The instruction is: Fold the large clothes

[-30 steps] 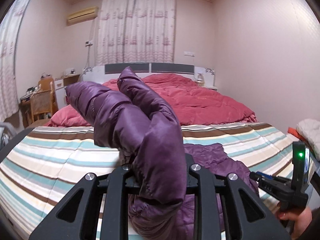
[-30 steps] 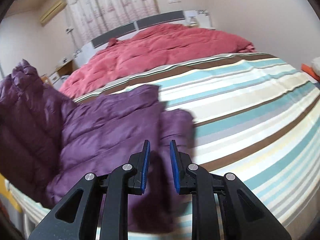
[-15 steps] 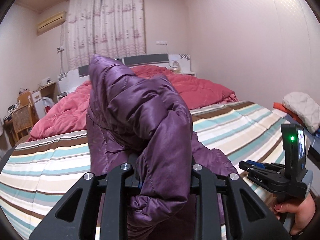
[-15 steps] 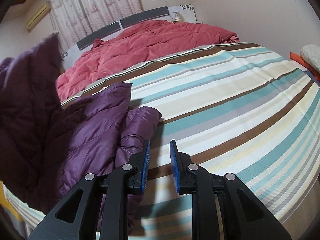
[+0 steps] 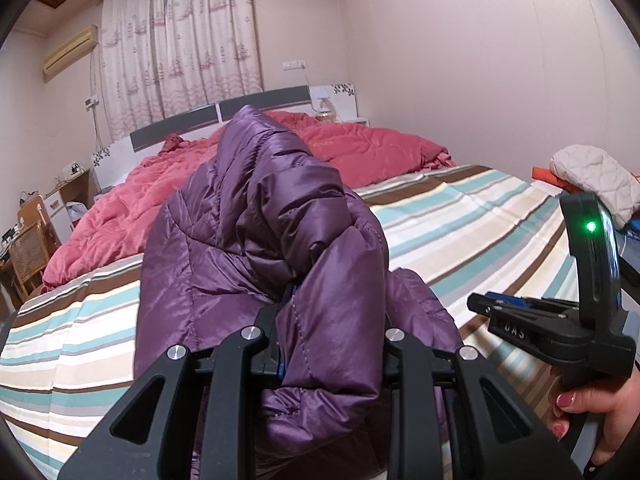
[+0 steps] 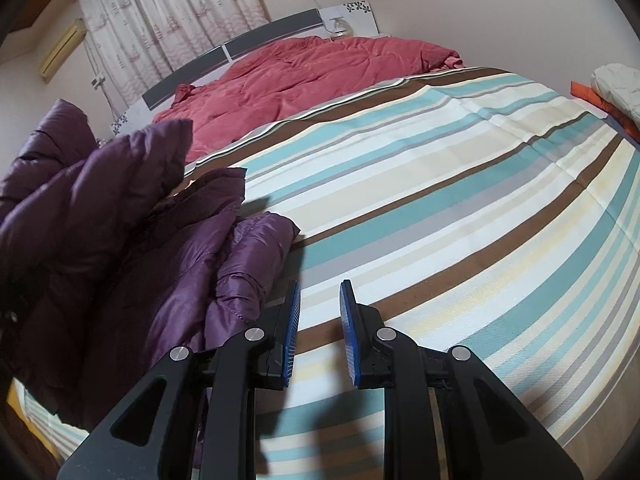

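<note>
A purple puffer jacket is bunched up and lifted off the striped bed sheet. My left gripper is shut on a fold of it, and the fabric hides both pads. In the right wrist view the jacket hangs and piles up at the left, with one sleeve end beside my right gripper's left finger. My right gripper hovers over the striped sheet, its blue pads a small gap apart with nothing between them. In the left wrist view that gripper is at the right, held by a hand.
A red quilt is heaped at the head of the bed under a grey headboard. A white quilted bundle on orange cloth lies past the bed's right side. A wicker chair and desk stand at the far left.
My left gripper has carried the jacket rightward and rolled, so the raised part bunches up taller. The right gripper has slid right, off the jacket and over bare striped sheet.
</note>
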A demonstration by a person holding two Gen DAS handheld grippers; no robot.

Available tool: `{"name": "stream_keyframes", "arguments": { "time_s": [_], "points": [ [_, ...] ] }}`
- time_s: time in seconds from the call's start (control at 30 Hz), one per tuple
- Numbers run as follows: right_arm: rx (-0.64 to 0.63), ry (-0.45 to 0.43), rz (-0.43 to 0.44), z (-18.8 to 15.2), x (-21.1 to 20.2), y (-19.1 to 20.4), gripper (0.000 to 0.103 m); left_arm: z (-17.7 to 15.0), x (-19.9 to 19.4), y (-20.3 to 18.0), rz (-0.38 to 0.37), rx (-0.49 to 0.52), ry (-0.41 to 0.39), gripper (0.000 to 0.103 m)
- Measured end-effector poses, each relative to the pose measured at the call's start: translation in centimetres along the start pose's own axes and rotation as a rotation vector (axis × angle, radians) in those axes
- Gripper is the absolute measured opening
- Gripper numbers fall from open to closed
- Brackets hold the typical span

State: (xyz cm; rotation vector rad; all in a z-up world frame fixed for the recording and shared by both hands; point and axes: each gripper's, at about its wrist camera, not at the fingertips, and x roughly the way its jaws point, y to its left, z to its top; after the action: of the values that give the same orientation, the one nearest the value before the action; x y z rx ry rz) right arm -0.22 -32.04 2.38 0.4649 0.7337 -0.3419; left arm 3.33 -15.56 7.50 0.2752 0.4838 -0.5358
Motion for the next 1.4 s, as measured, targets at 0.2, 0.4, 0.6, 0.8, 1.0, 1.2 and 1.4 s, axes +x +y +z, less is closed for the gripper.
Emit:
{"name": "stream_keyframes", "arguments": {
  "time_s": [0.2, 0.4, 0.6, 0.8, 1.0, 1.2, 1.4],
  "points": [
    [0.017, 0.009, 0.0, -0.2, 0.1, -0.1, 0.02, -0.7, 0.2, -1.1, -0.026, 0.023, 0.034, 0.023],
    [0.022, 0.012, 0.003, -0.3, 0.2, -0.2, 0.02, -0.6, 0.6, -1.7, -0.047, 0.031, 0.065, 0.023],
    [0.027, 0.01, 0.007, -0.4, 0.2, -0.2, 0.02, -0.6, 0.2, -1.8, -0.062, 0.031, 0.07, 0.023],
    [0.027, 0.011, 0.008, -0.5, 0.1, -0.2, 0.02, -0.7, 0.4, -1.8, -0.089, 0.034, 0.087, 0.023],
    [0.024, 0.005, 0.017, -0.3, -0.1, -0.1, 0.02, -2.1, 2.6, -3.0, -0.147, 0.069, 0.162, 0.023],
    [0.032, -0.003, 0.01, -0.4, -0.5, -0.5, 0.02, -3.2, 3.7, -3.2, -0.189, 0.065, 0.193, 0.023],
    [0.048, -0.01, 0.011, -0.3, -1.0, -0.7, 0.02, -2.5, 1.8, -3.0, -0.256, 0.071, 0.152, 0.047]
  ]
}}
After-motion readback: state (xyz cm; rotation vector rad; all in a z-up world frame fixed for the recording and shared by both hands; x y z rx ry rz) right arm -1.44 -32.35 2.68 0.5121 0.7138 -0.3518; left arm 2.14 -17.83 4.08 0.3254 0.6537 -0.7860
